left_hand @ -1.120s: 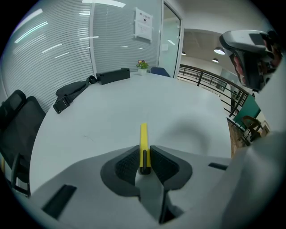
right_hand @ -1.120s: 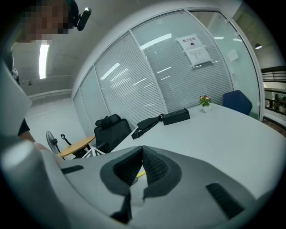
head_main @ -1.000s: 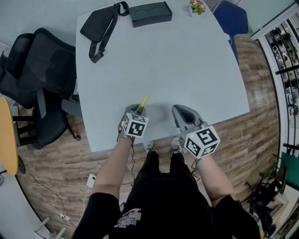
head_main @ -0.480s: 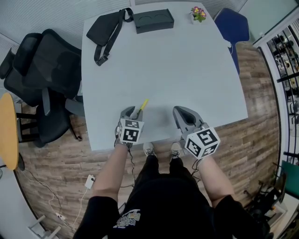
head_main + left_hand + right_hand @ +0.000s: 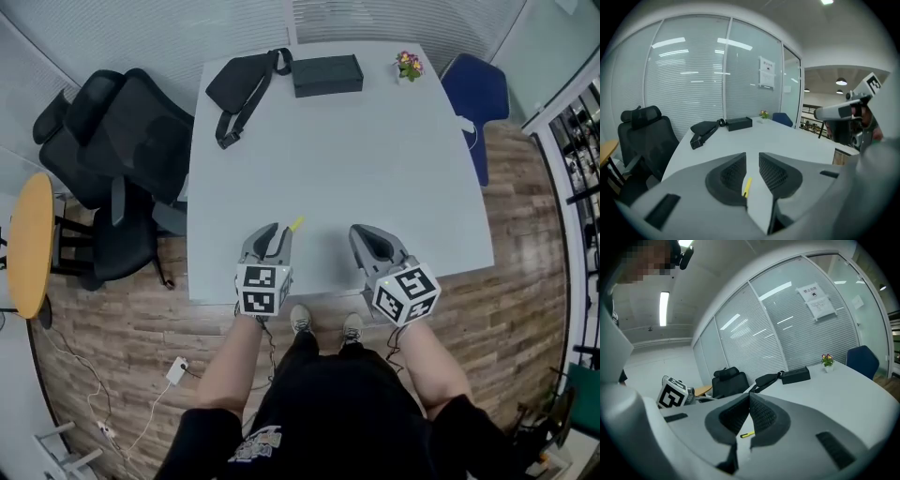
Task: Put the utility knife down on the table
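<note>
we see the utility knife [image 5: 295,224] lying on the white table [image 5: 375,150] close to its near edge, just past the tips of the left gripper [image 5: 275,231]. from the head view only a short yellow stretch of it shows, and its near end runs in behind the gripper. in the left gripper view the jaws stand apart with a clear gap. the knife shows there as a thin yellow sliver low in that gap, its lower end cut off by the left pad [image 5: 725,178]. we cannot tell whether it touches that pad.

the right gripper [image 5: 367,232] hangs over the same near edge, a little further right. its jaws meet at the tips with nothing between them. below the tips, its own view shows a small piece of the knife on the table beyond.

along the far edge lie a black bag [image 5: 246,82] towards the far left corner and a black box [image 5: 326,75] just beside it. a flower pot [image 5: 408,65] stands near the far right corner, too small to make out in detail.
</note>
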Tool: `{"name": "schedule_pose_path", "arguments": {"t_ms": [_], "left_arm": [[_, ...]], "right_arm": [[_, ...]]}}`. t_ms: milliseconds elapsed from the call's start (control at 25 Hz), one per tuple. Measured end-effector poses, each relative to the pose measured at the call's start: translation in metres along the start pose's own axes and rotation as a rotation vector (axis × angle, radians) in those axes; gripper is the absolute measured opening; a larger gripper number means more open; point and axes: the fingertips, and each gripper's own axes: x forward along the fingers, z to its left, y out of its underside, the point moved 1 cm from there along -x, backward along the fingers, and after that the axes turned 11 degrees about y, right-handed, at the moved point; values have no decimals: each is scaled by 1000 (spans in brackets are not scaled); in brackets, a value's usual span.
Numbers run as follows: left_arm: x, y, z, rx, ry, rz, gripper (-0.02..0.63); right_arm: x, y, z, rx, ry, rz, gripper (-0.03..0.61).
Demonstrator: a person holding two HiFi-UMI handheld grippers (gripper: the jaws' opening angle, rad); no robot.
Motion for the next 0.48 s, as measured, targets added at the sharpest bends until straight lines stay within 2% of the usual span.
{"name": "schedule_pose_path", "arguments": {"t_ms": [160, 320, 480], "left_arm": [[-32, -36, -22, -11, -28, -128, 11], [-64, -63, -52, -22, -36, -254, 6], [-87, -62, -76, -20, -87, -277, 5]], "right_arm": [[-14, -15, 0, -22, -53, -34, 3], [-29, -28, -3, -31, -108, -64, 3], [-41, -29, -1, -33, -166, -70, 3]]}}
